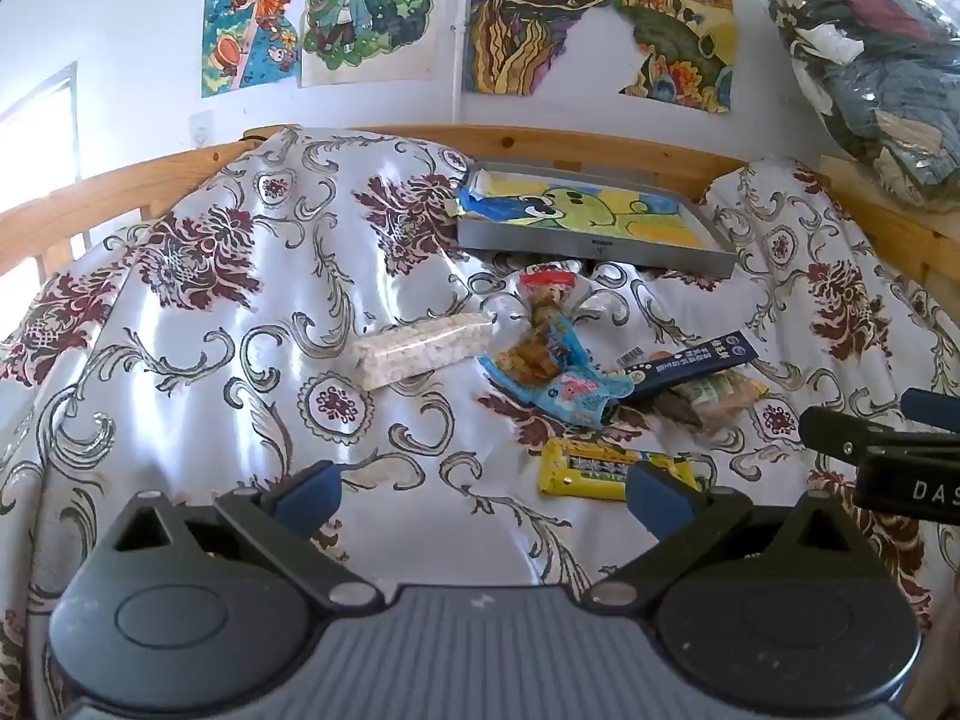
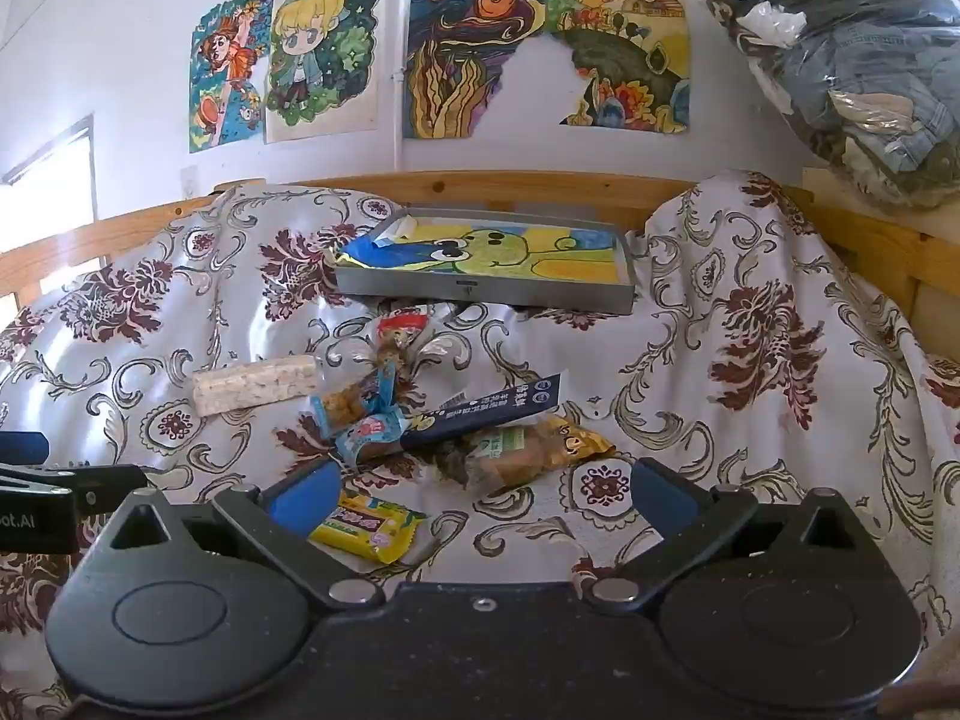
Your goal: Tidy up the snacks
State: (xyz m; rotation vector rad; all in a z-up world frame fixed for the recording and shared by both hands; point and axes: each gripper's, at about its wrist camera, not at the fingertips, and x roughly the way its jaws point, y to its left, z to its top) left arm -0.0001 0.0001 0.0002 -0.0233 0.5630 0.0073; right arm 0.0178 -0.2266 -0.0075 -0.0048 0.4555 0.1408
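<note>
Both grippers hover low over a bed draped in glossy white cloth with maroon floral print, side by side, aimed at the wooden headboard. Left gripper: blue-padded fingers spread wide, nothing between them. Right gripper: fingers likewise wide apart and empty, its left pad just over a yellow wrapper's end. Snacks lie clustered mid-bed. A pale, blocky rice-crisp bar in clear film lies with its long axis across the view, slightly tilted. A crinkled light-blue packet runs from the tray toward the grippers. A flat dark-blue stick pack slants up to the right, resting on a clear bag of brown pieces. The yellow wrapper lies nearest. Behind them sits a shallow grey tray lined with a cartoon drawing.
</note>
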